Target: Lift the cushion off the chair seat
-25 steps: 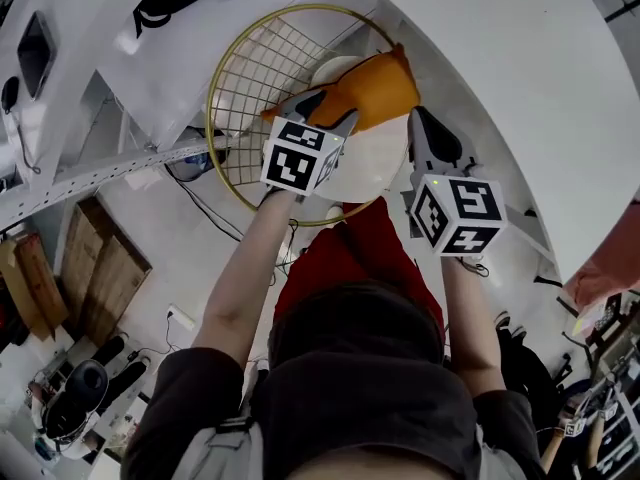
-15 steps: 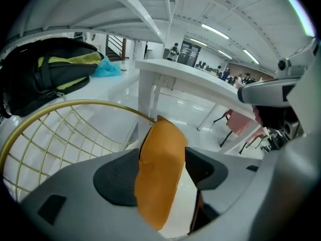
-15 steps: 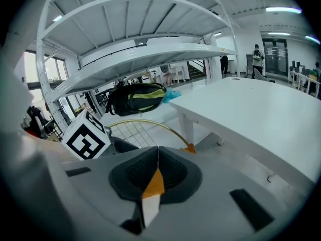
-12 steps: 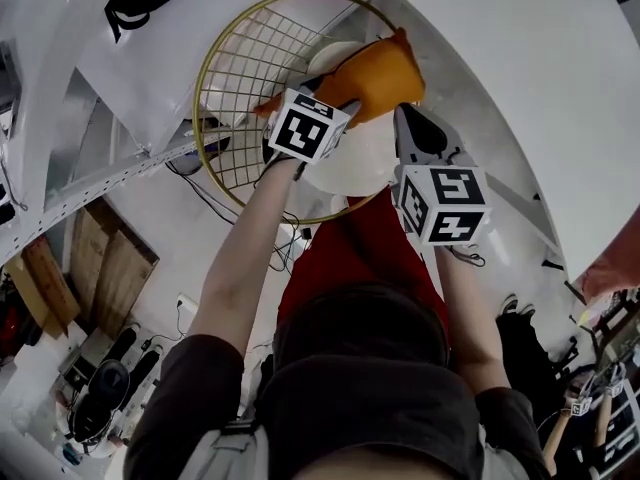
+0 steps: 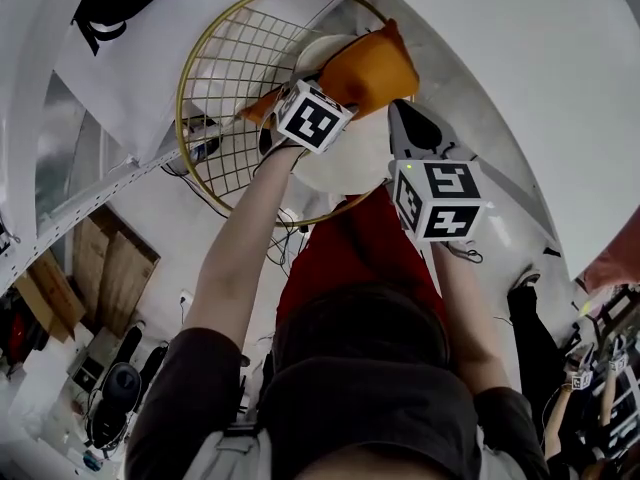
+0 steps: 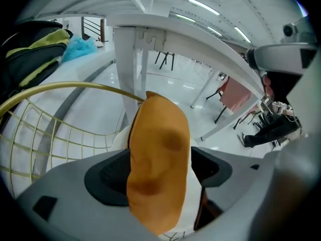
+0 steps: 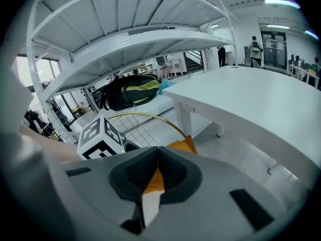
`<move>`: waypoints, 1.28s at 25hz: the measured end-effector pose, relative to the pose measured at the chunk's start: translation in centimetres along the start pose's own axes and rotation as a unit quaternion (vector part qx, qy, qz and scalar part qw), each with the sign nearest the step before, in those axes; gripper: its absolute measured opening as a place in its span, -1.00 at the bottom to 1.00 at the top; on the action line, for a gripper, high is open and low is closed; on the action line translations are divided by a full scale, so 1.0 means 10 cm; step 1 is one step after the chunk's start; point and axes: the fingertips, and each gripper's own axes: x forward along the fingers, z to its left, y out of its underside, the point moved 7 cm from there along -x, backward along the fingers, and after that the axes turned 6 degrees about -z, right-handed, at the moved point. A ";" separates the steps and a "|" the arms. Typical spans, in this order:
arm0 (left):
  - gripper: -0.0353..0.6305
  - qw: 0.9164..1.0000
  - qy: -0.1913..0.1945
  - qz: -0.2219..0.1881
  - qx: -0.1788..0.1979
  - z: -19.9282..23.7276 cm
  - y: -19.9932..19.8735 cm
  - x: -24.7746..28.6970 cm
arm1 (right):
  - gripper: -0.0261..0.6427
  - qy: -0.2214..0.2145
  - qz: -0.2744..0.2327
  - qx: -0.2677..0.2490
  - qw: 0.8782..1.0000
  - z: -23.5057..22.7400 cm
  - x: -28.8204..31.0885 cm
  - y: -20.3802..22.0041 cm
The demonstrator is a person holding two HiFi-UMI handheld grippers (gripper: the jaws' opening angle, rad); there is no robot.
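Note:
An orange cushion [image 5: 366,66] lies tilted over the round white chair seat [image 5: 345,168], in front of the gold wire backrest [image 5: 225,78]. My left gripper [image 5: 318,86] reaches steeply down at the cushion's near left edge. In the left gripper view the cushion [image 6: 158,159] stands between the pads of the left gripper [image 6: 160,168]. Those jaws have just been opening; a gap shows beside the right pad. My right gripper [image 5: 402,116] hovers at the cushion's right side. The right gripper [image 7: 158,152] has its pads meeting at the tips, with a cushion corner [image 7: 184,145] beyond them.
A white table [image 5: 520,58] runs along the right of the chair, close to my right gripper. A white metal rack [image 5: 90,198] stands at the left, with a black and yellow bag [image 7: 131,95] on it. Cables lie on the floor [image 5: 190,258] under the chair.
Both grippers have sunk toward the chair seat, and the cushion has gone down with them. The left gripper's marker cube has rolled and now sits closer to the cushion.

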 end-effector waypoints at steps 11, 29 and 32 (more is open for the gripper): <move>0.23 0.997 0.009 0.065 0.027 0.04 0.03 0.31 | -0.87 -0.007 0.037 -0.001 0.999 -0.11 0.21 0.14; 0.24 0.993 0.013 0.116 0.021 0.20 0.05 0.64 | -0.87 -0.006 0.064 0.001 0.998 -0.20 0.31 0.32; 0.24 0.992 0.004 0.127 0.024 0.21 0.04 0.69 | -0.87 -0.006 0.069 0.002 0.998 -0.20 0.32 0.33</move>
